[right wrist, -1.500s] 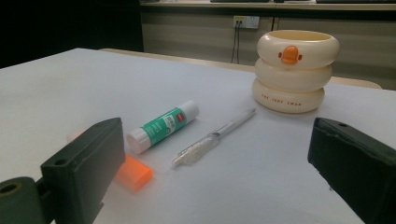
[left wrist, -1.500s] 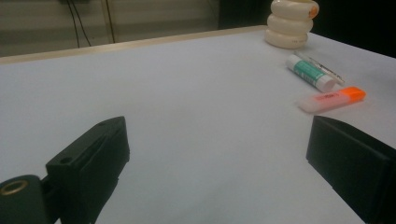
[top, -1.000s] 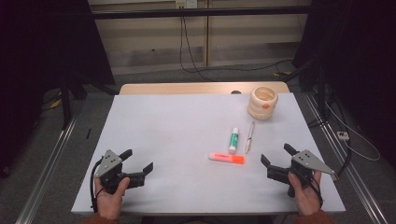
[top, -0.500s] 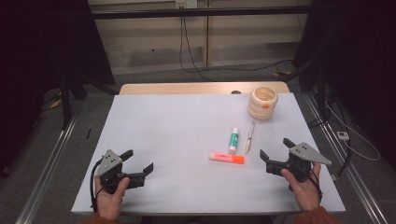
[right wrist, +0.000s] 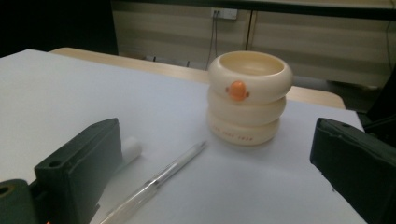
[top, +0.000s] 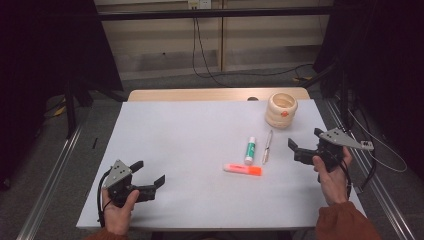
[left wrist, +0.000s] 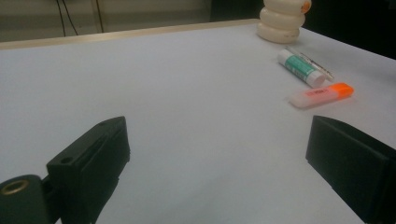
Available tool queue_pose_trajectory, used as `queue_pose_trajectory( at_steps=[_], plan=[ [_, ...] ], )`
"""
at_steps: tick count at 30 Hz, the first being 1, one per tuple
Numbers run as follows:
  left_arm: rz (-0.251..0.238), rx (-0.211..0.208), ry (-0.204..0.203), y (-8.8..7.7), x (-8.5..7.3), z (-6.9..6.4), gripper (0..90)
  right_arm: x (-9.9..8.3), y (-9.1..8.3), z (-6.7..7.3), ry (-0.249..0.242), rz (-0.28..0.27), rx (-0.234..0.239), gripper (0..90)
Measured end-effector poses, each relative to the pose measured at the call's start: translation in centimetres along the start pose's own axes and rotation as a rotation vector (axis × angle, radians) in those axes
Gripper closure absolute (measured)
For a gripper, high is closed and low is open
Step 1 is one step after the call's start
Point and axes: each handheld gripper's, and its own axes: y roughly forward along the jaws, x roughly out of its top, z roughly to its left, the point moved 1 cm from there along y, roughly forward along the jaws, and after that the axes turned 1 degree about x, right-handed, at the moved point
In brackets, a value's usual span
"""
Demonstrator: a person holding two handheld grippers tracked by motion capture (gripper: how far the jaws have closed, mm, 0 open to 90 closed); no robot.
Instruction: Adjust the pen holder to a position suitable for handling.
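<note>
On the white table (top: 190,135) a cream ringed cup (top: 281,109) (right wrist: 247,98) with an orange dot stands at the back right. In front of it lie a white-and-green glue stick (top: 249,150) (left wrist: 301,68), a clear pen (top: 267,146) (right wrist: 159,179) and an orange highlighter (top: 242,170) (left wrist: 321,94). My right gripper (top: 304,139) (right wrist: 217,128) is open, just right of the pen, with its jaws framing the cup farther off. Near the front left, my left gripper (top: 149,171) (left wrist: 219,130) rests open, facing the highlighter across bare table.
A wooden strip (top: 210,94) runs along the table's far edge. Beyond it lie floor cables (top: 210,70) and dark stands on both sides. Metal rails (top: 55,170) flank the table.
My right gripper has moved forward and slightly left, from the front right edge to beside the pen. The left gripper and the objects have stayed in place.
</note>
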Motion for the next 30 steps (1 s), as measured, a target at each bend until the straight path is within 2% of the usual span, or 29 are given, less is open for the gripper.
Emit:
queue_pose_trajectory(
  at_steps=[3, 7, 13, 16, 21, 30],
  plan=[
    [-0.005, -0.016, 0.004, 0.0, 0.0, -0.1, 6.0, 0.2, 0.5, -0.7, 0.022, -0.016, 0.014, 1.8],
    [-0.014, -0.014, 0.013, -0.1, 0.1, -0.2, 6.0, 0.7, 1.4, -1.4, 0.011, 0.003, -0.009, 2.4],
    [-0.014, -0.013, 0.008, -0.1, 0.1, 0.0, 6.0, 1.9, 2.4, -2.1, 0.017, 0.016, -0.003, 2.7],
    [-0.011, -0.015, 0.005, 0.0, 0.1, 0.0, 6.0, 2.3, 3.8, -2.5, 0.021, 0.045, 0.002, 4.6],
    [-0.01, -0.016, 0.005, 0.1, 0.2, 0.0, 6.0, 2.9, 4.9, -3.3, 0.009, 0.085, 0.004, 7.1],
    [-0.006, -0.012, 0.001, -0.1, 0.1, 0.1, 6.0, 5.9, 6.8, -5.2, -0.021, 0.154, 0.018, 5.7]
  ],
)
